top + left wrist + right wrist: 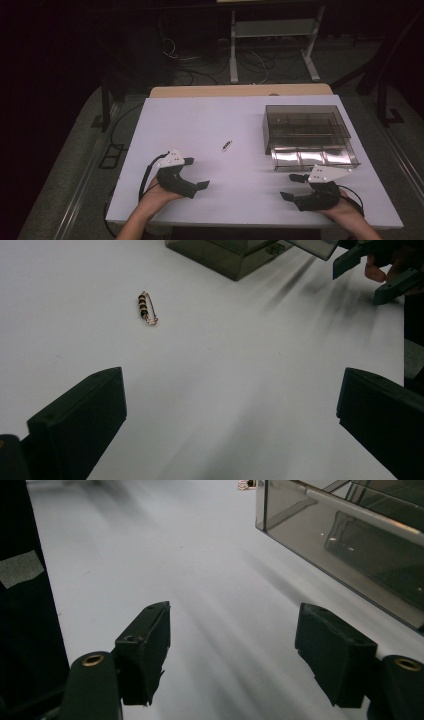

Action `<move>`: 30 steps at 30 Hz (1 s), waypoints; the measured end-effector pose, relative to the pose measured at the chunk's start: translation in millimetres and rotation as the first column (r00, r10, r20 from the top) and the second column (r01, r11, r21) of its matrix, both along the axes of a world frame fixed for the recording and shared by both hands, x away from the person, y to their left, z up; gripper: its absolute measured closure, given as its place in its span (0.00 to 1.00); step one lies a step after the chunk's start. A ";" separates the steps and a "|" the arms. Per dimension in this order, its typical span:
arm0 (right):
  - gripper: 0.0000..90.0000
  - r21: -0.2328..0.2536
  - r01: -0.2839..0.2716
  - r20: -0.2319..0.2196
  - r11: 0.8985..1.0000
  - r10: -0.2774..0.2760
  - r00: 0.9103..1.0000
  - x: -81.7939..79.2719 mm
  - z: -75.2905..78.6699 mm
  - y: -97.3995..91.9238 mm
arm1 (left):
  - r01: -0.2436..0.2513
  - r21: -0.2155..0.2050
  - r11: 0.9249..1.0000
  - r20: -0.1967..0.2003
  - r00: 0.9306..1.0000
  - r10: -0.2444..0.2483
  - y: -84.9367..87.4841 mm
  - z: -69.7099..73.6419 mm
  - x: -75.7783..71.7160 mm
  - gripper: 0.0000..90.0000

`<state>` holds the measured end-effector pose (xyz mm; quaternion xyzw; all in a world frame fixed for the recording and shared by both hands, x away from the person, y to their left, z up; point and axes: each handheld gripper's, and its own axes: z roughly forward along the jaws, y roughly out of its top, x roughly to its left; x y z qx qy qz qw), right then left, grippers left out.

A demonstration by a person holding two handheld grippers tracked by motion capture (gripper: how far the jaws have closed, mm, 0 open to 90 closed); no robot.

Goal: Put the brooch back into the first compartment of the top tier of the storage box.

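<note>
One thing to pick up: a tiny gold safety pin with black beads (pixel 147 308), lying flat on the white table top (pixel 200 125).
Where it is: in the high view it sits near the middle of the table, at about 1 o'clock from my left claw (pixel 196 173) and at about 10 o'clock from my right claw (pixel 294 186). It touches nothing else.
Box: the smoky clear plastic box with a pulled-out drawer (pixel 307 132) stands at about 3 o'clock from the pin, well apart from it.
Left claw: wide open, nothing in it. It hangs low over the table and looks at the pin.
Right claw: also open, nothing in it. It sits just in front of the drawer.
How the pin will feel: I think it is very light and thin. The wire is hard but could bend if I squeeze too much. The beads are round and may slip.
Where to grab: I would pinch it across the middle, on the beads, with one pad on each long side.
Watch out: it lies so flat that my pads may slide over it or push it away.
</note>
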<state>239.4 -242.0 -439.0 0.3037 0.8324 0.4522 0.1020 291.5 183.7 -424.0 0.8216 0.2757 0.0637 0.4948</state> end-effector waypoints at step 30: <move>0.34 0.016 0.008 -0.006 1.000 -0.008 1.000 -6.7 0.6 1.7 | 0.010 -0.003 1.000 -0.002 1.000 -0.010 -16.6 1.7 23.3 0.00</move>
